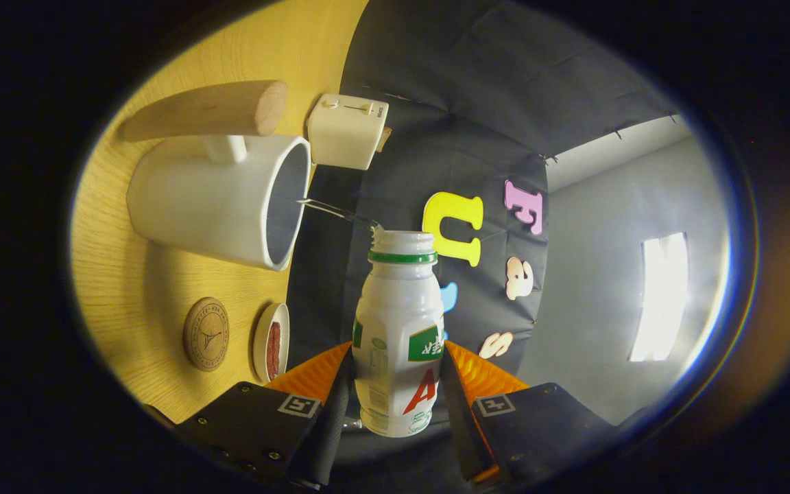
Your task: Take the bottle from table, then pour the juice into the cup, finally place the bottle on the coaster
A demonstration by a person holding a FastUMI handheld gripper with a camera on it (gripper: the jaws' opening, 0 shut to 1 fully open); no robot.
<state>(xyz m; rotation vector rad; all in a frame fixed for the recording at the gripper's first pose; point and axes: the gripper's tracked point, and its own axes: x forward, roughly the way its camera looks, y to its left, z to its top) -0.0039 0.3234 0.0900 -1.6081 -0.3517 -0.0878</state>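
1. The gripper [398, 384] sits at the bottom centre of the frame, its two fingers closed against the sides of a small white bottle [398, 343], one on each side.
2. The bottle has a green ring below its open mouth and a green and red label. Its mouth points toward the middle of the frame.
3. The whole scene appears turned sideways: the wooden table [162, 302] fills the left of the frame like a wall.
4. A thin clear stream [337, 211] runs from the bottle's mouth up and left to the rim of a white cup [217, 206].
5. The cup is at centre left, its open mouth facing right, with a thick wooden handle [210, 110] above it at upper left.
6. A cream toaster [347, 130] sits at upper centre, just beside the cup's rim.
7. At lower left, a round wooden coaster [206, 334] lies on the table, well apart from the bottle.
8. Just right of the coaster is a small white dish [271, 342] holding something reddish brown.
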